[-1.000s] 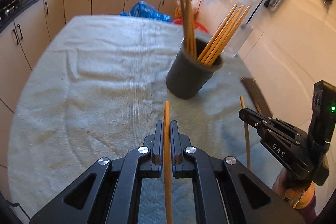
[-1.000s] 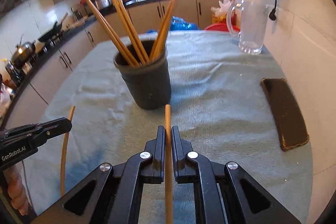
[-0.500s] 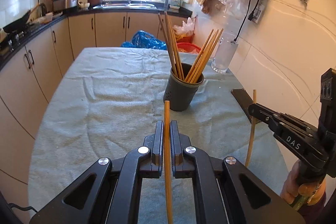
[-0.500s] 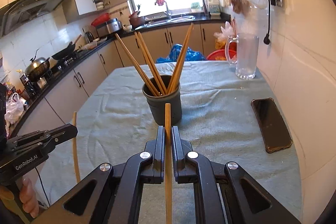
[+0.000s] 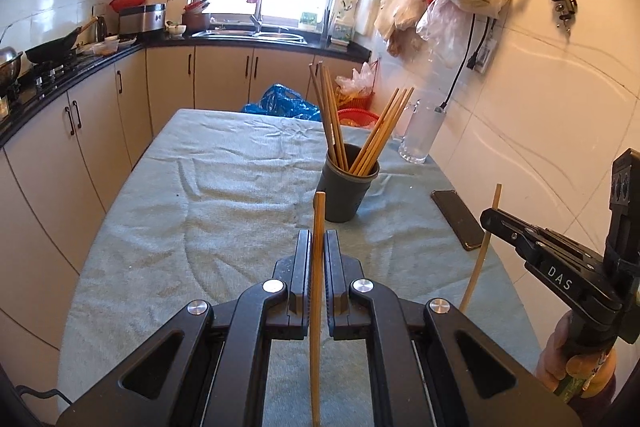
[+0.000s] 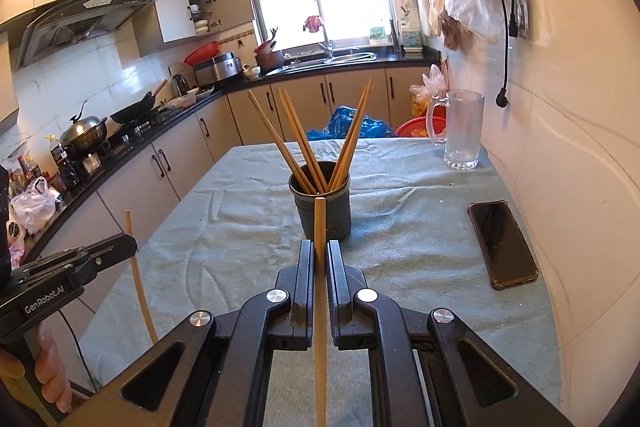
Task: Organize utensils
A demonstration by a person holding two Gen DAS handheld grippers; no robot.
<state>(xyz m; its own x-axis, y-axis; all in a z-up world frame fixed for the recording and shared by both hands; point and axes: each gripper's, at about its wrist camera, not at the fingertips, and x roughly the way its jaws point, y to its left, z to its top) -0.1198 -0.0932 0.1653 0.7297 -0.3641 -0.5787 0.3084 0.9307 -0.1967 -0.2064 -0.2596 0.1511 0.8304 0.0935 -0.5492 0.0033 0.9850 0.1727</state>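
Observation:
A dark grey utensil cup (image 5: 343, 191) stands on the towel-covered table (image 5: 208, 211) with several wooden chopsticks (image 5: 360, 139) leaning in it; it also shows in the right wrist view (image 6: 322, 211). My left gripper (image 5: 317, 239) is shut on one chopstick (image 5: 318, 223), held above the table short of the cup. My right gripper (image 6: 319, 247) is shut on another chopstick (image 6: 320, 223), also short of the cup. Each gripper shows in the other's view, the right one (image 5: 490, 221) and the left one (image 6: 130, 243).
A black phone (image 6: 502, 243) lies on the table to the right, near the tiled wall. A glass mug (image 6: 460, 129) stands at the far right corner. Kitchen cabinets and a counter run along the left. Bags hang on the wall.
Both grippers have pulled back and risen from the cup, each keeping its chopstick; the cup now looks smaller and farther away in both views.

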